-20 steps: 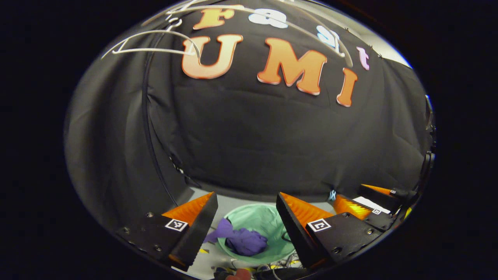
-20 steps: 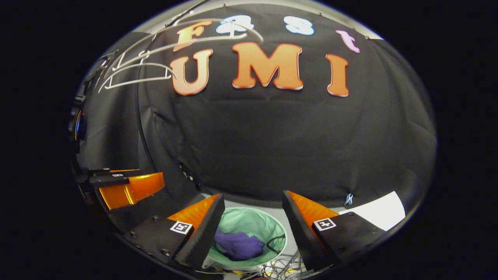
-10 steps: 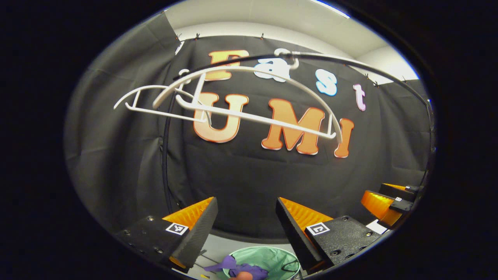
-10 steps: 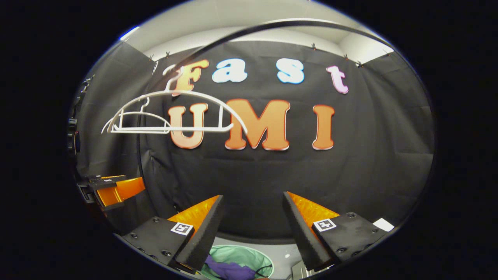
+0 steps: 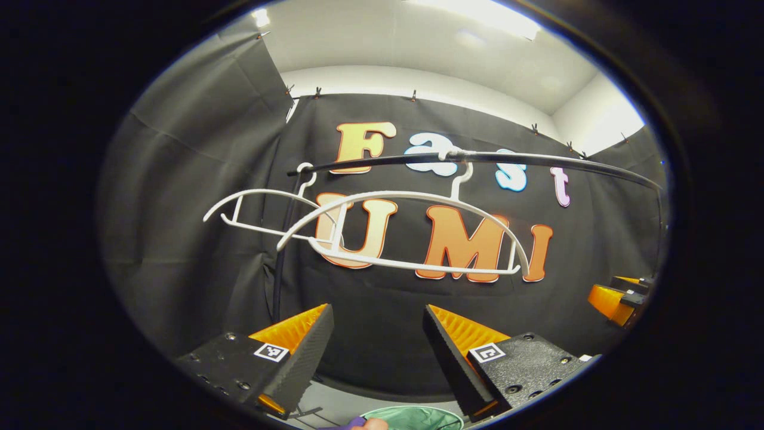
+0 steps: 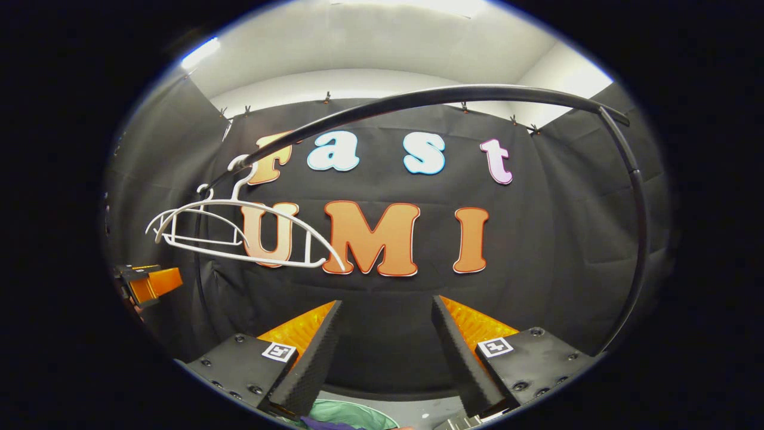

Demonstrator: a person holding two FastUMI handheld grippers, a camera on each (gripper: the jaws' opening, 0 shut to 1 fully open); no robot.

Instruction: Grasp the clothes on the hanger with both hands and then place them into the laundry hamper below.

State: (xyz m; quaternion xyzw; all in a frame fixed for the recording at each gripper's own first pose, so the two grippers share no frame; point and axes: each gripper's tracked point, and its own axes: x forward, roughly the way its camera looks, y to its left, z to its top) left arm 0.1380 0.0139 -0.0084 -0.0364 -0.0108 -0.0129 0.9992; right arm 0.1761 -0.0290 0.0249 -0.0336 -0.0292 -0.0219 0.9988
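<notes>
Both grippers are pointing up at two bare white hangers on a black rail, with the clothes lying in the hamper below.

In the left gripper view, the left gripper (image 5: 376, 352) is holding its fingers spread apart with nothing between them, aiming at the nearer hanger (image 5: 406, 230) and a second hanger (image 5: 256, 212) hanging from the clothes rail (image 5: 477, 158). The green laundry hamper (image 5: 418, 415) is peeking in at the bottom edge, with a scrap of purple clothes (image 5: 352, 423) beside it. The right gripper (image 5: 618, 295) is showing far off at the right edge. In the right gripper view, its fingers (image 6: 310, 352) are likewise standing open and empty above the hamper rim.
</notes>
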